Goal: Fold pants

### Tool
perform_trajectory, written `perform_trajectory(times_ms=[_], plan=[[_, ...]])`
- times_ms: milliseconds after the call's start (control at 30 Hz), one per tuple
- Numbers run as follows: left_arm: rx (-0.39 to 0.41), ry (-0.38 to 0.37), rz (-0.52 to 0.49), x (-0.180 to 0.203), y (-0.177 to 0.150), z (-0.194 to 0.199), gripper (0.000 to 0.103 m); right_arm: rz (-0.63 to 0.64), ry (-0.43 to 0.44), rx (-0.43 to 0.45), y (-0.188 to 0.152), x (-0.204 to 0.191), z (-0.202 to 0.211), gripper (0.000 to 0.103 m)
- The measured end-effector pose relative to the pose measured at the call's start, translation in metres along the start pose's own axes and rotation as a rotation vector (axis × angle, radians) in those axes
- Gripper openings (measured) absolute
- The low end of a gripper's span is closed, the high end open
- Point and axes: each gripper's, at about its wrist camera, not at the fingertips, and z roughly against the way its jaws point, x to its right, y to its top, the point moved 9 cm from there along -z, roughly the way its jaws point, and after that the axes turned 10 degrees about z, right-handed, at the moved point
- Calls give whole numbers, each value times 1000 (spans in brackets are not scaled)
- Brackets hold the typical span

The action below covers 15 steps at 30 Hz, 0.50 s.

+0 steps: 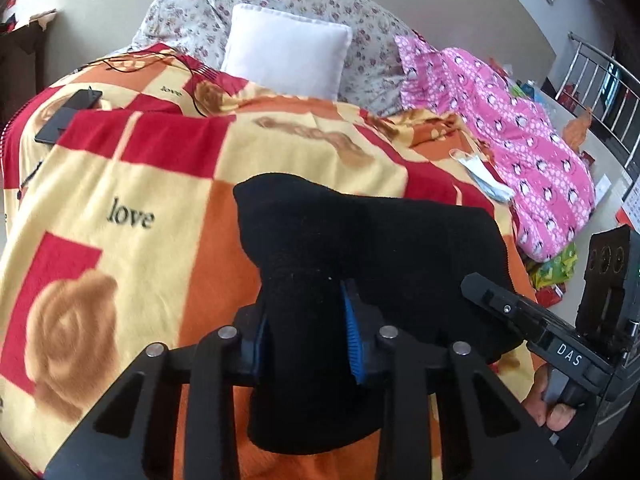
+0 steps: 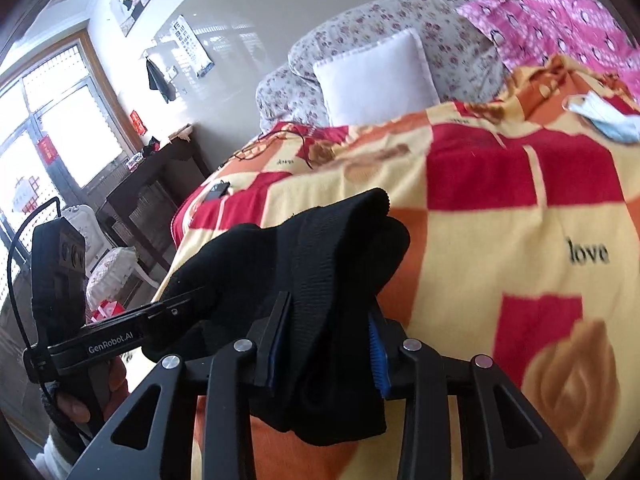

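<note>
The black pants (image 1: 360, 240) hang bunched between both grippers above a bed covered by a red, yellow and orange "love" blanket (image 1: 132, 184). My left gripper (image 1: 306, 340) is shut on a thick fold of the pants. My right gripper (image 2: 326, 354) is shut on another part of the pants (image 2: 320, 264), near a ribbed band. The right gripper also shows at the right of the left wrist view (image 1: 520, 312); the left gripper shows at the left of the right wrist view (image 2: 132, 320). The rest of the pants is hidden by the bunching.
A white pillow (image 1: 286, 52) leans on a floral duvet (image 1: 360, 12) at the head of the bed. A pink patterned garment (image 1: 520, 136) and a face mask (image 1: 480, 172) lie to the right. A dark phone (image 1: 68, 116) and cable lie on the left. A dark cabinet (image 2: 156, 184) stands beside the bed.
</note>
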Motion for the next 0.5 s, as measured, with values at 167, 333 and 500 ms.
perform_trajectory(times_ms=[167, 333, 500], plan=[[-6, 24, 11, -16, 11, -14, 30, 3, 15, -7, 16, -2, -22, 34], [-47, 133, 13, -47, -3, -46, 67, -2, -61, -156, -15, 20, -59, 51], [-18, 193, -17, -54, 0, -35, 80, 73, -138, -133, -11, 20, -38, 54]])
